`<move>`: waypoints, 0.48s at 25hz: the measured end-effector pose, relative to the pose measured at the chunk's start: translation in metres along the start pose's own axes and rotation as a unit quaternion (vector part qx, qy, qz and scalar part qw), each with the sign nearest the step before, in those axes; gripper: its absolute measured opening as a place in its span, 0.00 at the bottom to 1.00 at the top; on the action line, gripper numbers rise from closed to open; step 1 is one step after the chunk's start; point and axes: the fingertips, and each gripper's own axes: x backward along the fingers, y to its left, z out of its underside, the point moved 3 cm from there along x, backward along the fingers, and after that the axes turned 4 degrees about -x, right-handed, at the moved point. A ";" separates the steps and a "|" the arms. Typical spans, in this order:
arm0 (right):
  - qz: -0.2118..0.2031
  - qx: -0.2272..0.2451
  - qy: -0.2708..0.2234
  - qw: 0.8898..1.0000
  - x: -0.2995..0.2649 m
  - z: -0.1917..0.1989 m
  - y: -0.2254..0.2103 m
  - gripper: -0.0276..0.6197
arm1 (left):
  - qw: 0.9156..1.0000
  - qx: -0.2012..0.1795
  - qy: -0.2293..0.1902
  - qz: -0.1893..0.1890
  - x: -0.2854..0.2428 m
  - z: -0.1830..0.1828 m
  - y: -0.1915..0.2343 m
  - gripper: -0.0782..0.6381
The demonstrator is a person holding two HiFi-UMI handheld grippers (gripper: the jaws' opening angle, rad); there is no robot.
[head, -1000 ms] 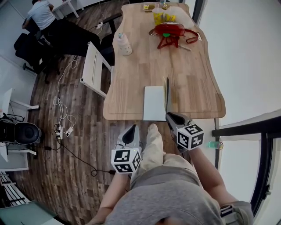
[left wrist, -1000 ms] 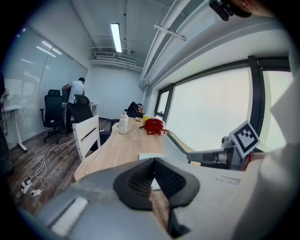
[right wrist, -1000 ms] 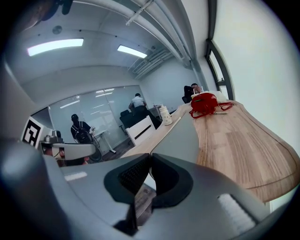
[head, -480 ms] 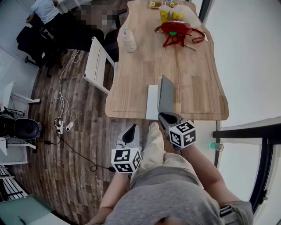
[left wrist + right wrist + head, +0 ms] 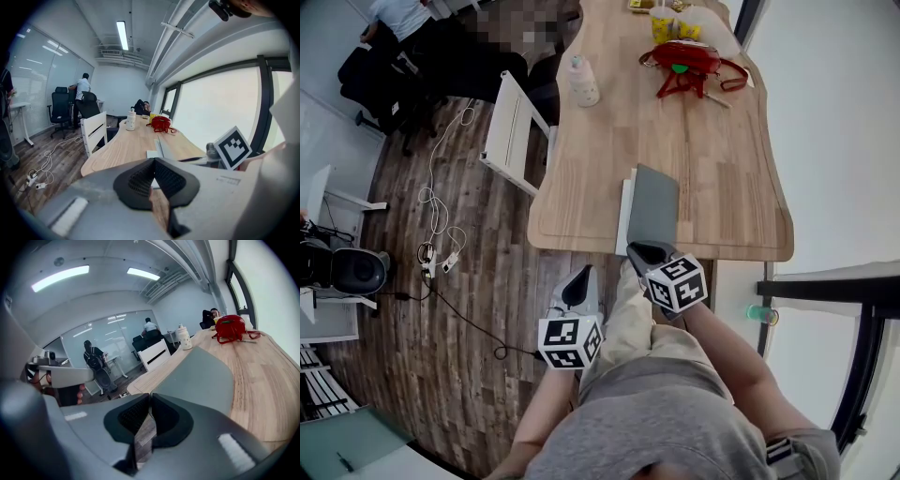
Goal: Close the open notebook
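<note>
Left claw (image 5: 581,277): pressed together, empty, short of the bench (image 5: 722,187). Right claw (image 5: 643,251): nearly pressed together, apparently pinching the near edge of the grey cover (image 5: 656,202), though contact is hard to confirm. The notebook (image 5: 625,214) lies at the bench's near edge, cover tilted low over its pages.

Risks: the thin pinch slips and the cover flops open, or a pull drags the notebook off the edge.

Counts: two claws, one notebook, one bottle (image 5: 584,81), one red bag (image 5: 684,56).

Head view steeply down, others along table (image 5: 600,141)
</note>
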 end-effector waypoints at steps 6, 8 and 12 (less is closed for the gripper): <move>-0.007 0.010 0.028 1.000 -0.020 0.009 0.000 0.09 | 1.000 0.004 0.005 -0.004 -0.005 0.001 0.003 0.12; -0.008 0.013 0.038 0.999 -0.026 0.013 -0.001 0.09 | 1.000 0.005 0.006 -0.004 -0.007 0.001 0.003 0.12; -0.009 0.016 0.055 0.998 -0.037 0.021 -0.003 0.09 | 1.000 0.006 0.010 -0.005 -0.012 0.002 0.003 0.12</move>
